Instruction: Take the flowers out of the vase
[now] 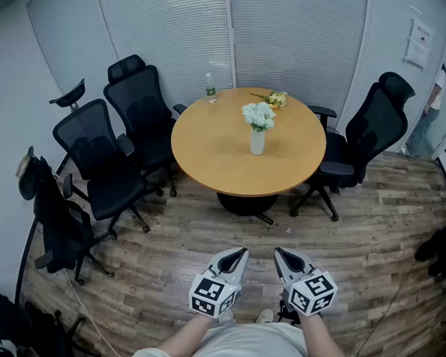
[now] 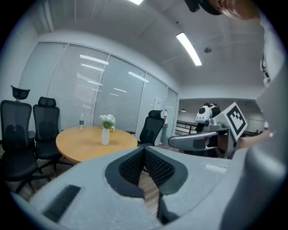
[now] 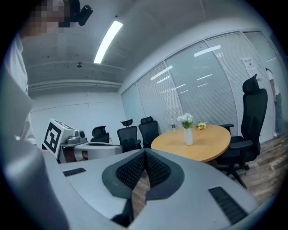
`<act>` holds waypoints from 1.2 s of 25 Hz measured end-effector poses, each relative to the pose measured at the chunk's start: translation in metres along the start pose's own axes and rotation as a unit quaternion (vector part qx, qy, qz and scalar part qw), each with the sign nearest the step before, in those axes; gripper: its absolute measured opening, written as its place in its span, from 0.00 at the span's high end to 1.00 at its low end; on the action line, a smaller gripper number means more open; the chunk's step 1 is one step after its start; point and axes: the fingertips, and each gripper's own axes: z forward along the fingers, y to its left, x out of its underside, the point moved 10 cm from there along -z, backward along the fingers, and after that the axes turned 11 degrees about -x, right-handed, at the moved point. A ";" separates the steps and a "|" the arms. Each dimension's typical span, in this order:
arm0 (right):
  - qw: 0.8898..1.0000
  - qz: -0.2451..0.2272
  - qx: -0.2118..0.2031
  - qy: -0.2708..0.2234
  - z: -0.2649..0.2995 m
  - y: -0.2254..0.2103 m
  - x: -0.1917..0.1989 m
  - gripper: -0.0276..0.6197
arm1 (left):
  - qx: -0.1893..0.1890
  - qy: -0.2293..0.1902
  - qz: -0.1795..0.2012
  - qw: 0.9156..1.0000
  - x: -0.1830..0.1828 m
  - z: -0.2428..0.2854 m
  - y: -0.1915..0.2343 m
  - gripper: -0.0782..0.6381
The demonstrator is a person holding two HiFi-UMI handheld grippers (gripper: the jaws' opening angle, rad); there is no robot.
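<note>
I hold my left gripper [image 1: 242,252] and right gripper [image 1: 279,252] well short of the round tan wooden worktop [image 1: 206,149], both closed tight on nothing, since the approach isn't begun. The white flowers [image 1: 258,115] stand in the slim white vase [image 1: 258,142] near that worktop's centre.

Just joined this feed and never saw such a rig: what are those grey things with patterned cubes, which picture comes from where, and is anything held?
They are two hand-held grippers, not a robot. The head view looks down from the person's head: the grey left gripper and right gripper, both shut and empty. The two gripper views look along each gripper's jaws. Ahead, the round wooden table carries a white vase of white flowers, a loose bunch of yellow flowers and a clear plastic bottle.
</note>
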 end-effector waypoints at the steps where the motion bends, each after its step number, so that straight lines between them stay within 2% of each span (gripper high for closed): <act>1: 1.000 0.001 0.000 0.000 -0.001 0.001 0.001 0.95 | 0.000 0.001 -0.001 1.000 0.001 -0.001 -0.001 0.88; 11: 1.000 -0.003 0.000 0.003 -0.001 0.013 0.001 0.95 | 0.006 0.002 -0.007 1.000 0.002 -0.010 -0.002 0.88; 19: 1.000 -0.008 0.006 -0.015 0.005 0.023 0.001 0.95 | 0.013 0.002 -0.005 1.000 0.003 -0.014 0.003 0.88; 30: 0.999 0.003 0.032 -0.016 0.030 0.041 0.001 0.95 | 0.024 -0.003 0.005 1.000 0.001 -0.031 0.040 0.88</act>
